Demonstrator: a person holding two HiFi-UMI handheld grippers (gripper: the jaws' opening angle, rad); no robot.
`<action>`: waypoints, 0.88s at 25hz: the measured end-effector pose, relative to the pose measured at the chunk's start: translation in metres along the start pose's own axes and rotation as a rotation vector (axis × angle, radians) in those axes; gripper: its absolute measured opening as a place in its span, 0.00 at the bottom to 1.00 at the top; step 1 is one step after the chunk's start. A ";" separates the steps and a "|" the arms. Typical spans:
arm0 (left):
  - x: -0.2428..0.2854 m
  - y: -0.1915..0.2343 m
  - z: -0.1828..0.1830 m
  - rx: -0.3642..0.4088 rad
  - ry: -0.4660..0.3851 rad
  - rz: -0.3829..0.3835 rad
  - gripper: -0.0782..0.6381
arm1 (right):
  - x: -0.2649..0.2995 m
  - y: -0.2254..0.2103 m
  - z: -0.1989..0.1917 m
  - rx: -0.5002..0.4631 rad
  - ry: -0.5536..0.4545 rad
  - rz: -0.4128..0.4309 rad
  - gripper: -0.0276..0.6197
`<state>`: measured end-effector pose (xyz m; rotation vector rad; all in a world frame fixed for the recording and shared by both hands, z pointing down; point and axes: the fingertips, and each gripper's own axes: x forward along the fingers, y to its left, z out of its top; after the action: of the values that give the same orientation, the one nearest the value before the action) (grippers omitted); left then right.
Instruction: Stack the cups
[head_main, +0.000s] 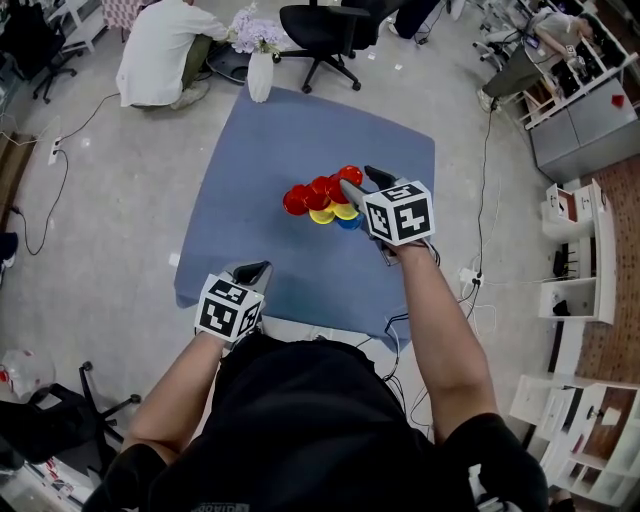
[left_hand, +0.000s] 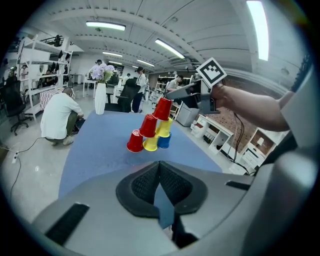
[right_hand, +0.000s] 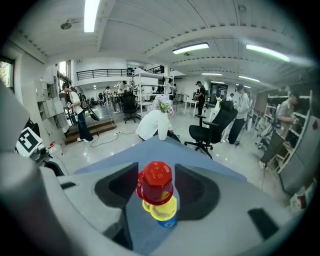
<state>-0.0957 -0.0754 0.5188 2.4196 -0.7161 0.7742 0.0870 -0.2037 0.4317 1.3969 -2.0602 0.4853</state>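
Several inverted cups stand as a pyramid (head_main: 322, 200) on the blue mat (head_main: 270, 150): red, yellow and blue ones below, a red and a yellow one above them. The top red cup (head_main: 350, 175) (left_hand: 163, 108) (right_hand: 156, 182) fills the gap between the jaws of my right gripper (head_main: 356, 177) (left_hand: 170, 93) (right_hand: 156, 189), which is shut on it just over the pile. My left gripper (head_main: 255, 268) (left_hand: 160, 172) hangs at the mat's near edge, shut and empty, well short of the cups.
A white vase with flowers (head_main: 260, 72) stands at the mat's far edge. Beside it a person (head_main: 165, 55) crouches on the floor. A black office chair (head_main: 325, 30) is behind the mat, and shelves and cabinets (head_main: 580, 110) line the right.
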 end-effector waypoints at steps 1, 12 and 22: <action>0.000 0.000 0.001 0.002 -0.002 0.001 0.12 | -0.004 0.000 0.001 0.000 -0.007 -0.002 0.37; 0.006 -0.014 0.021 0.058 -0.007 -0.016 0.12 | -0.085 -0.007 -0.005 0.097 -0.217 -0.060 0.37; 0.018 -0.037 0.042 0.123 -0.011 -0.063 0.12 | -0.118 0.004 -0.095 0.328 -0.221 -0.053 0.29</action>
<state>-0.0449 -0.0789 0.4895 2.5450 -0.6088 0.8019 0.1407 -0.0624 0.4261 1.7603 -2.1810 0.6984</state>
